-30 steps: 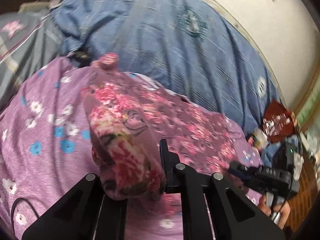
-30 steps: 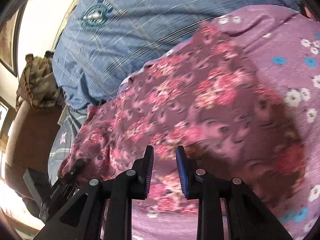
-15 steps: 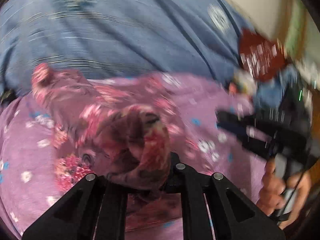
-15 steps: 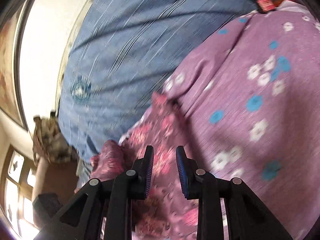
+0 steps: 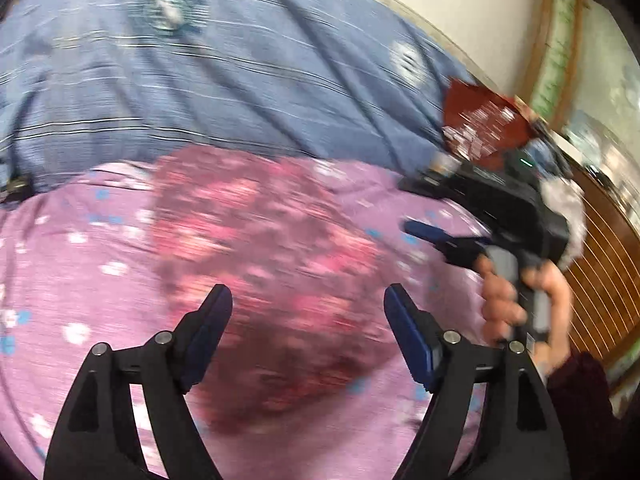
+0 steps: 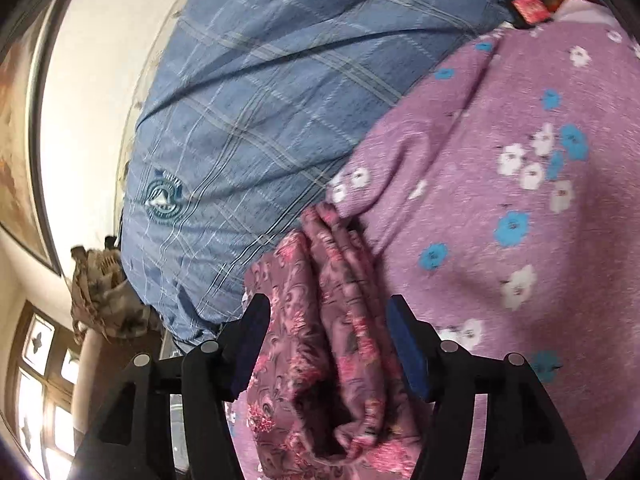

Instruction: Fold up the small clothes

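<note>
The small garment (image 5: 260, 248), dark pink with a red flower print, lies spread on the purple flowered sheet (image 5: 80, 280), blurred by motion. My left gripper (image 5: 308, 312) hovers over its near part; its jaws are opening wide and nothing is between the pads. In the right wrist view the same garment (image 6: 332, 360) lies in bunched folds between the fingers of my right gripper (image 6: 328, 320), whose jaws are opening and whose pads do not press the cloth. The left wrist view also catches the right gripper (image 5: 440, 240) at the right, held by a hand (image 5: 504, 300).
A blue checked quilt (image 6: 260, 100) is heaped behind the purple sheet (image 6: 520, 160). A red packet (image 5: 484, 124) and a small bottle (image 6: 524, 4) lie at the bed's far end. A pale wall (image 6: 80, 120), a window (image 6: 36, 380) and wooden furniture (image 5: 600, 280) surround the bed.
The left gripper let go of the bunched garment and its jaws went wide; the garment now lies on the sheet. The right gripper's jaws widened and stand around the garment's folds.
</note>
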The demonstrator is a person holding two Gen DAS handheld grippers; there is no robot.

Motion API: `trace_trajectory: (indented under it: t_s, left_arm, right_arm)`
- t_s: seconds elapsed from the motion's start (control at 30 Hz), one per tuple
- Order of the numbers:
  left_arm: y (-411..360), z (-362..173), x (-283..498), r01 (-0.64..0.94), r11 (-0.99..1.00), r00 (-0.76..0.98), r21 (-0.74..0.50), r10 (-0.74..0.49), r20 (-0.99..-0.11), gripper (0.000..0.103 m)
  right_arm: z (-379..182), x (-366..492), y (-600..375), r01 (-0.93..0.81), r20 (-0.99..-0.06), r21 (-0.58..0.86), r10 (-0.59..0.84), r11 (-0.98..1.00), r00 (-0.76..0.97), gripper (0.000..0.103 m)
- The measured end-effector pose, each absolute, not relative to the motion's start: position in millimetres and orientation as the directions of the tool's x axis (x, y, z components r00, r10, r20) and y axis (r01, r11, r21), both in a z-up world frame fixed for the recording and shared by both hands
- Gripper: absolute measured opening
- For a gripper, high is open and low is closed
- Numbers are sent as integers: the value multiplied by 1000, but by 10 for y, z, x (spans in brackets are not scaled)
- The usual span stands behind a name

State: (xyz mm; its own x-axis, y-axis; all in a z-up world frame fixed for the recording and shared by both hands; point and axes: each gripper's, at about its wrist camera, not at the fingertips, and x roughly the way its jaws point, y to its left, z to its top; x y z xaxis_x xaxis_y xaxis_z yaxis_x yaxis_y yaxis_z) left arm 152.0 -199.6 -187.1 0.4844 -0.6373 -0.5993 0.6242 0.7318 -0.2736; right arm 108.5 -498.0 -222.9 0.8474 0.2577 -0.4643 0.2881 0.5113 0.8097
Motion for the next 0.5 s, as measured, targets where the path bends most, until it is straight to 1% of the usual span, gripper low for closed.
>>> trace_trajectory:
  t_s: [0.07, 0.13, 0.23, 0.3, 0.33, 0.37, 0.4, 0.43, 0.5]
  left_arm:
    - [-1858, -1934, 1651, 568, 772, 514, -284, -602, -611, 78]
    - [-1740, -2044, 1715, 542, 784, 522, -302, -596, -611, 78]
    - [-1708, -2215, 1780, 523, 800, 516, -294, -572, -637, 78]
    - [-1732, -2249, 1817, 531, 799, 503, -281, -565, -654, 78]
    - [-1747, -2247, 1825, 544, 795, 502, -268, -564, -655, 78]
    - [-1778, -2258, 1836, 553, 794, 507, -253, -562, -654, 78]
    - [-1792, -2253, 1830, 556, 796, 511, -239, -555, -657, 78]
    - [-1782, -2266, 1828, 558, 796, 510, -234, -552, -660, 78]
    - [-1769, -2270, 1857, 556, 796, 505, -240, -553, -663, 78]
  right_arm:
    - [-2155, 1158, -4825, 254, -467, 788, 275, 561, 840, 62]
    - [-2078, 1235, -4629, 231, -493, 739, 274, 634, 826, 62]
    - [-2065, 1360, -4333, 224, -576, 630, 254, 743, 777, 62]
    - [-2139, 1430, -4216, 239, -637, 571, 240, 785, 733, 60]
    - [-2204, 1459, -4178, 236, -661, 563, 261, 792, 703, 54]
    - [-2288, 1498, -4117, 241, -701, 543, 276, 804, 658, 36]
    - [-2341, 1495, -4083, 245, -723, 522, 271, 817, 636, 21]
    - [-2385, 1487, -4024, 248, -748, 486, 252, 838, 614, 3]
    - [-2377, 1409, -3984, 238, -736, 501, 266, 832, 622, 3]
